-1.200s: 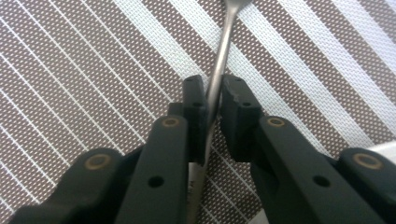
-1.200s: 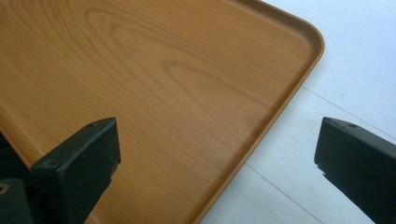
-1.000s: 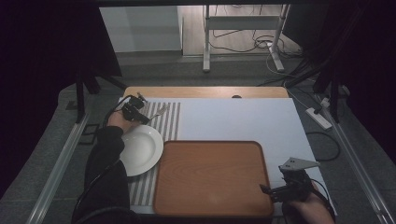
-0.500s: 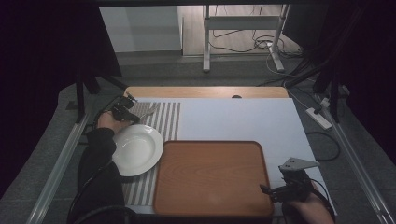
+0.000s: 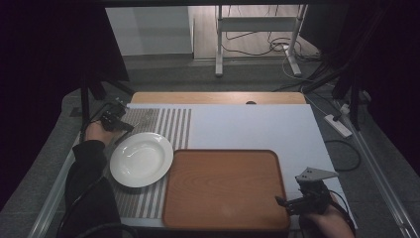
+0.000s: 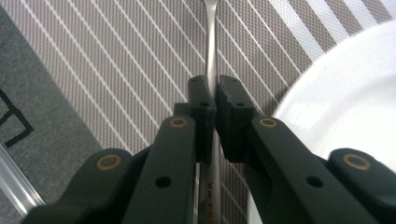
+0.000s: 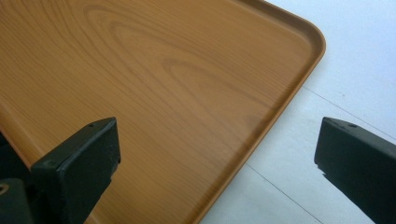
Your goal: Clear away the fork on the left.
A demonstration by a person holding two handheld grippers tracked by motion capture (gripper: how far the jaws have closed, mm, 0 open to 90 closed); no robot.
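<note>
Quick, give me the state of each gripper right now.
Left gripper: shut on the utensil handle.
Right gripper: open, holding nothing, over the tray edge.

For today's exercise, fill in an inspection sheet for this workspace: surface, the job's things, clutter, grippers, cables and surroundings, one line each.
Surface: pale table with a grey striped placemat at its left.
Job's things: slim metal utensil handle clamped over the placemat; round white plate beside it; empty brown wooden tray.
Clutter: nothing seen.
Grippers: left gripper shut on the utensil; right gripper open by the tray's near right corner.
Cables: loose cables on the floor beyond the table.
Surroundings: white power strip at right; metal stand legs behind.
</note>
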